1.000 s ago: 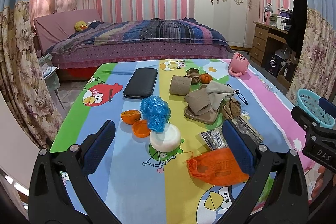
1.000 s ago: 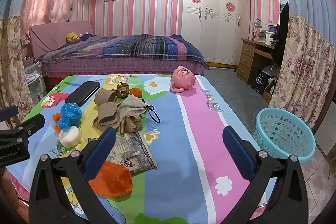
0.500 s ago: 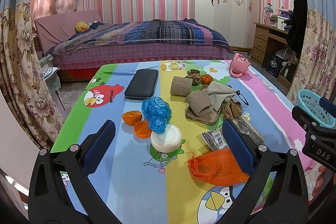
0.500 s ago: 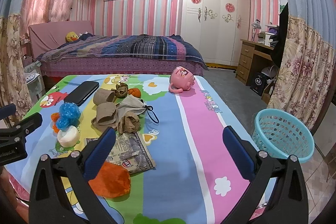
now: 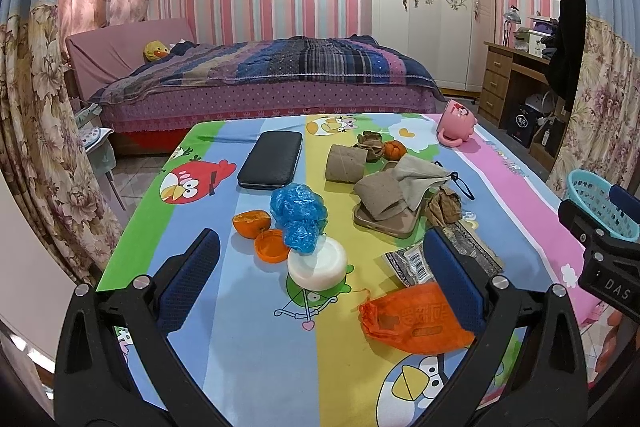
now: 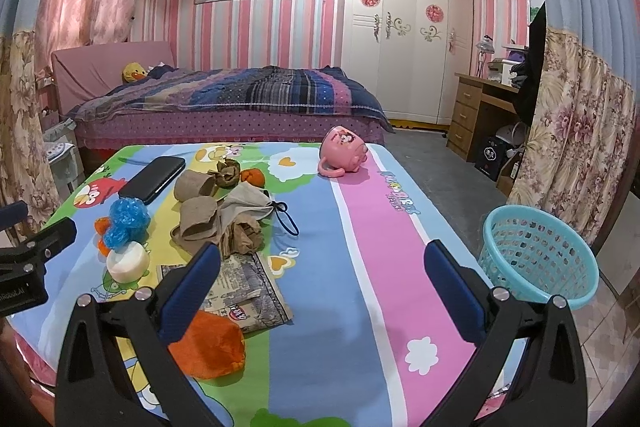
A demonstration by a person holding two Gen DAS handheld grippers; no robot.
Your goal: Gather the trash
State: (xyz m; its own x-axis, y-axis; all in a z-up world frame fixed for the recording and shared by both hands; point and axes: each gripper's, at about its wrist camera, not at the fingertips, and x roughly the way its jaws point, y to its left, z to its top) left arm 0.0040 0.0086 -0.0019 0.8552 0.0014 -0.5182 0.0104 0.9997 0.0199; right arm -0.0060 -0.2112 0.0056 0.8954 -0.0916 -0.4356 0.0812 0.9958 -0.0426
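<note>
trash is spread over the near left part of the cartoon-print counter (image 5: 248, 355): an orange pouch (image 5: 416, 319), a white puck (image 5: 318, 264), a crumpled blue bag (image 5: 298, 211), orange peel (image 5: 251, 223) and printed wrappers (image 6: 248, 291). the left tool (image 5: 320, 283) is held wide above the puck, gripping nothing. the right tool (image 6: 324, 287) is likewise spread wide and empty. a teal basket (image 6: 536, 259) is seen on the floor right of the counter.
</note>
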